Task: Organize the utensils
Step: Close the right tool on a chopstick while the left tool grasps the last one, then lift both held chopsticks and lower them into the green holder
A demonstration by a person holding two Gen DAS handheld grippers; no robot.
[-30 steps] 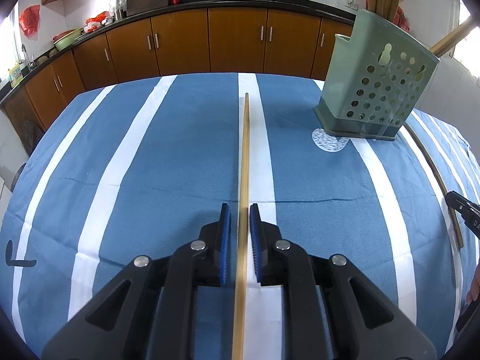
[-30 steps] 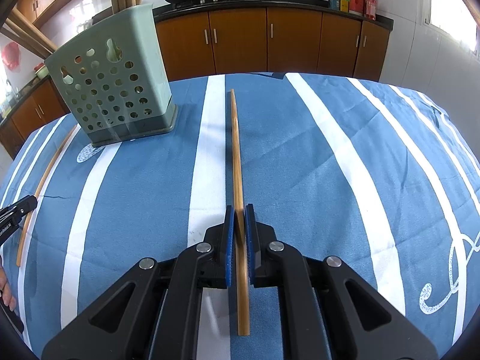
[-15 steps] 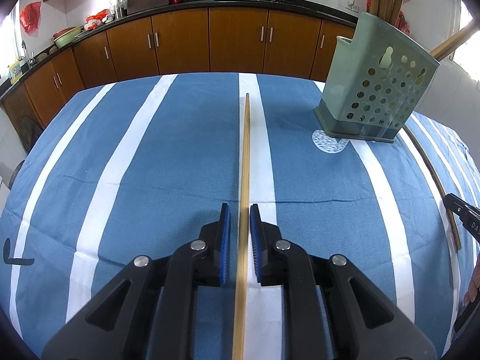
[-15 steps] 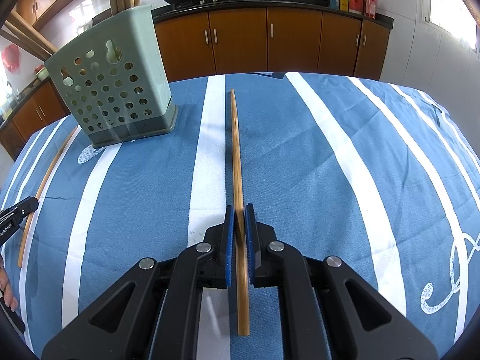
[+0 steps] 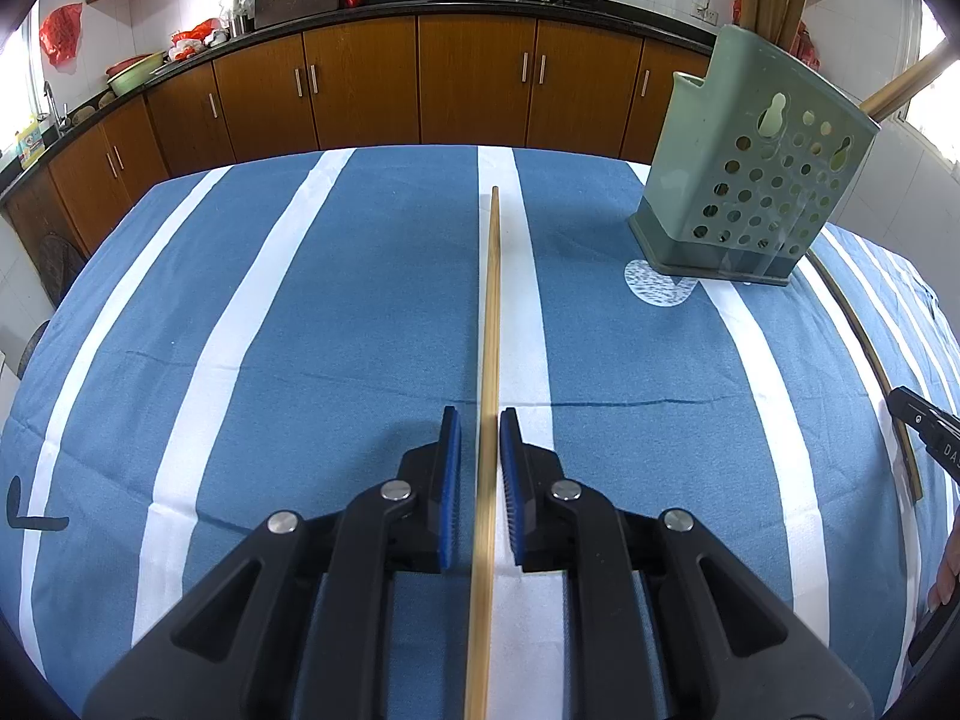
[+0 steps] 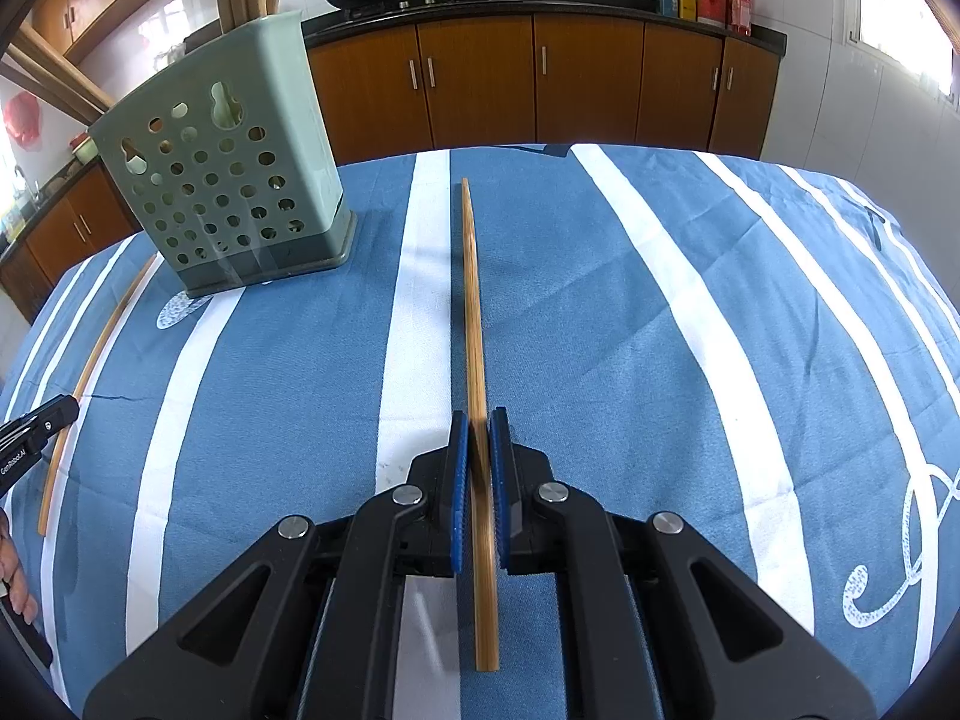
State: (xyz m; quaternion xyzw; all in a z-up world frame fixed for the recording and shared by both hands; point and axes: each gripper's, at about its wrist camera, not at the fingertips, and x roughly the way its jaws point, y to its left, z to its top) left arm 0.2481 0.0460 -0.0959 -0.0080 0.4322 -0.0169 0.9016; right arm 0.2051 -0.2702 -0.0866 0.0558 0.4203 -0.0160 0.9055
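Note:
A long bamboo chopstick (image 5: 491,324) lies on the blue striped tablecloth (image 5: 336,312) and runs between the pads of my left gripper (image 5: 480,420). The jaws stand narrowly apart, with a slim gap on each side of the stick. In the right wrist view a second chopstick (image 6: 471,300) lies on the cloth, and my right gripper (image 6: 475,420) is shut on it near its near end. A green perforated utensil holder (image 5: 756,180) (image 6: 228,180) stands upright between the two grippers. Several wooden sticks rise out of it.
Each gripper shows at the edge of the other's view: the right gripper's tip (image 5: 924,426) and the left gripper's tip (image 6: 36,426). Part of a hand (image 6: 15,576) shows low at the left. Brown kitchen cabinets (image 5: 468,78) line the wall beyond the table.

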